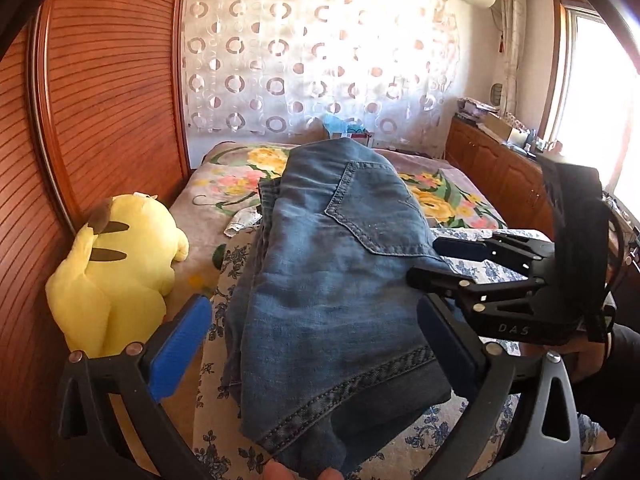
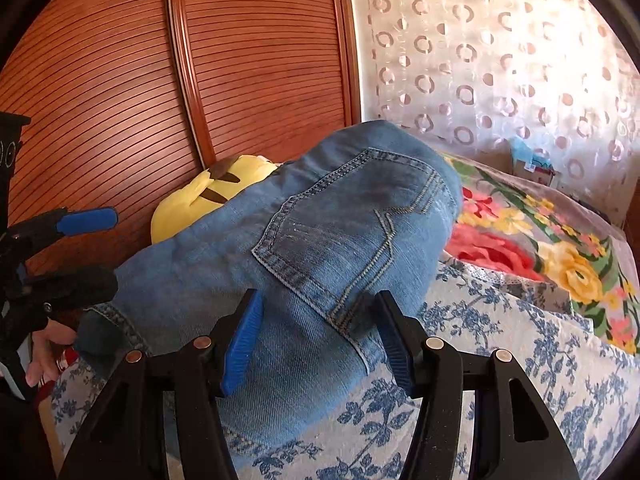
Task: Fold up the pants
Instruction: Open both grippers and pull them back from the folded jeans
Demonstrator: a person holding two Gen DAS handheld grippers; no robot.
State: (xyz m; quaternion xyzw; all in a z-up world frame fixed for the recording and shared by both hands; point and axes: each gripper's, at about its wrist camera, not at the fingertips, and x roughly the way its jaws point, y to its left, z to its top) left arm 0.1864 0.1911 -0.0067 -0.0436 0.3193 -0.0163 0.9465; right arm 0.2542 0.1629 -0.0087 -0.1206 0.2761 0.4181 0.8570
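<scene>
The jeans (image 1: 332,280) are lying folded in a thick bundle on a blue-flowered cloth (image 2: 500,380) spread over the bed (image 1: 232,184), back pocket (image 2: 340,240) facing up. The left gripper (image 1: 316,340) is standing wide open, its blue pads (image 1: 180,344) sitting either side of the bundle's near end and clear of the denim, holding nothing. The right gripper (image 2: 320,344) is standing partly open at the bundle's right side, its jaws straddling the pocket corner; whether the pads are pressing the cloth I cannot tell. A yellow plush (image 1: 116,268) is resting beside the jeans against the wooden wardrobe (image 1: 108,92). A ring-patterned curtain (image 1: 320,52) is hanging behind the bed.
</scene>
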